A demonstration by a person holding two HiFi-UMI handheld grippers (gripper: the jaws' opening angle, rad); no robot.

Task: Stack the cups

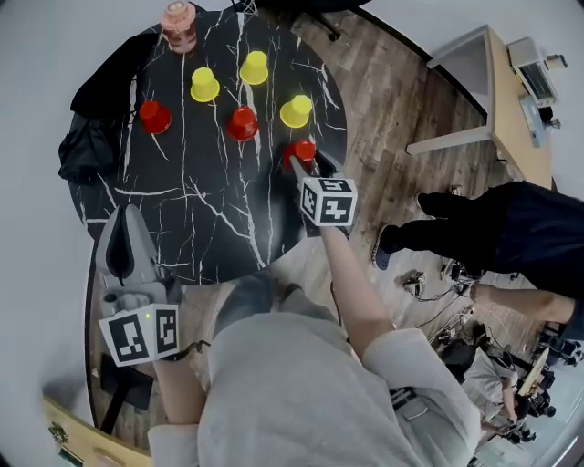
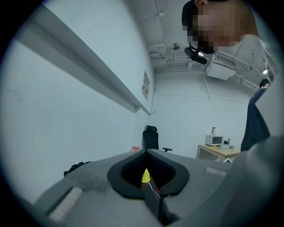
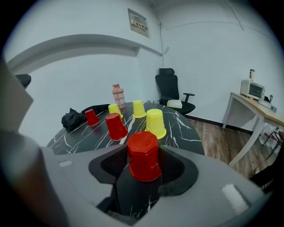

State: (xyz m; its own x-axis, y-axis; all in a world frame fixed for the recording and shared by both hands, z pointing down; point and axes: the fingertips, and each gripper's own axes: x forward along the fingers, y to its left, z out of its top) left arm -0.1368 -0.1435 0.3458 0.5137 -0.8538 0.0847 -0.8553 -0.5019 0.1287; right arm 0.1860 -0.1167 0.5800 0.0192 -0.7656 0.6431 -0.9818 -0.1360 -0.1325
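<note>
**Right tongs spread around a red cup; left tongs shut at the table's near edge**

At the far left a black bag [image 1: 87, 137] slumps on the rim of the black marbled table [image 1: 210, 228]. The left tongs [image 1: 128, 214] hang over the table's near left edge and point level. Their jaws are pressed together with nothing between them. In the left gripper view only a sliver of yellow cup shows past the tips, too little to tell which cup it is. The hand that carries them is hidden under the marker cube.

Six cups stand bottom-up on the table, all apart from one another. From the left they are the far-left red cup [image 1: 154, 116], the left yellow cup [image 1: 203, 84], the middle red cup [image 1: 242, 122], the far yellow cup [image 1: 254, 67] and the right yellow cup [image 1: 297, 110]. A pinkish stack [image 1: 179, 25] stands at the far rim, too blurred to read.

The sixth, the near red cup [image 3: 143, 153], stands close to the table's right edge, between the jaws of the right tongs [image 1: 305, 162]. The jaws are spread wide, one on each side, and the pads do not press on it. In the head view the tongs cover its lower part. The right forearm [image 1: 351, 292] stretches out from the body and the tongs tilt downward.

Right of the table lie a wooden floor [image 1: 392, 119] and a pale desk [image 1: 511, 100]. A person in dark clothes [image 1: 511, 228] is cut off by the frame's edge.
</note>
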